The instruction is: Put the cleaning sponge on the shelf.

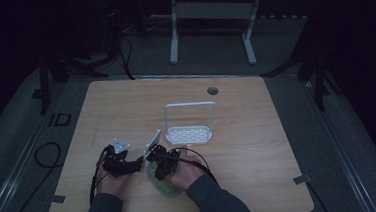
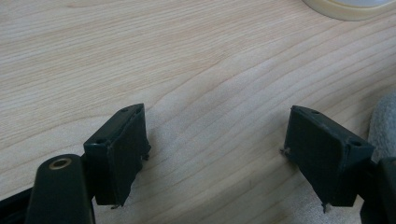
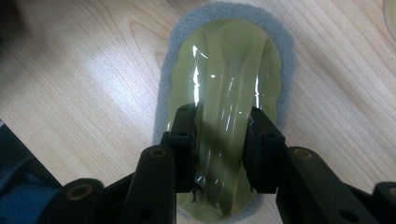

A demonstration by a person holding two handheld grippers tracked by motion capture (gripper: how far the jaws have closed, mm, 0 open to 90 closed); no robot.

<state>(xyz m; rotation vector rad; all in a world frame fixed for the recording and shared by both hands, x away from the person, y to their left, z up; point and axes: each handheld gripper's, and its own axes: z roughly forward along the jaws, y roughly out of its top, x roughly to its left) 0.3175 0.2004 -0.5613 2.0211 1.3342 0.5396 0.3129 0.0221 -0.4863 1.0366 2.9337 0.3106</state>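
A yellow-green sponge (image 3: pixel 229 60) with a grey scouring layer and a shiny wrap lies flat on the wooden table (image 1: pixel 239 147), near its front edge. My right gripper (image 3: pixel 223 116) points down on the sponge, and its two pads pinch the soft top inward. From above, the right gripper (image 1: pixel 161 164) covers most of the sponge (image 1: pixel 165 186). My left gripper (image 1: pixel 124 163) rests just left of it. In its own view the left gripper (image 2: pixel 217 126) stands open over bare wood, with the sponge's grey edge (image 2: pixel 384 122) beside its right jaw.
A white rack (image 1: pixel 190 134) with a tall loop handle stands just behind the right hand. A pale rounded rim (image 2: pixel 348 8) lies beyond the left gripper. A round cable hole (image 1: pixel 212 90) sits near the table's far edge. Both cables trail toward the front edge.
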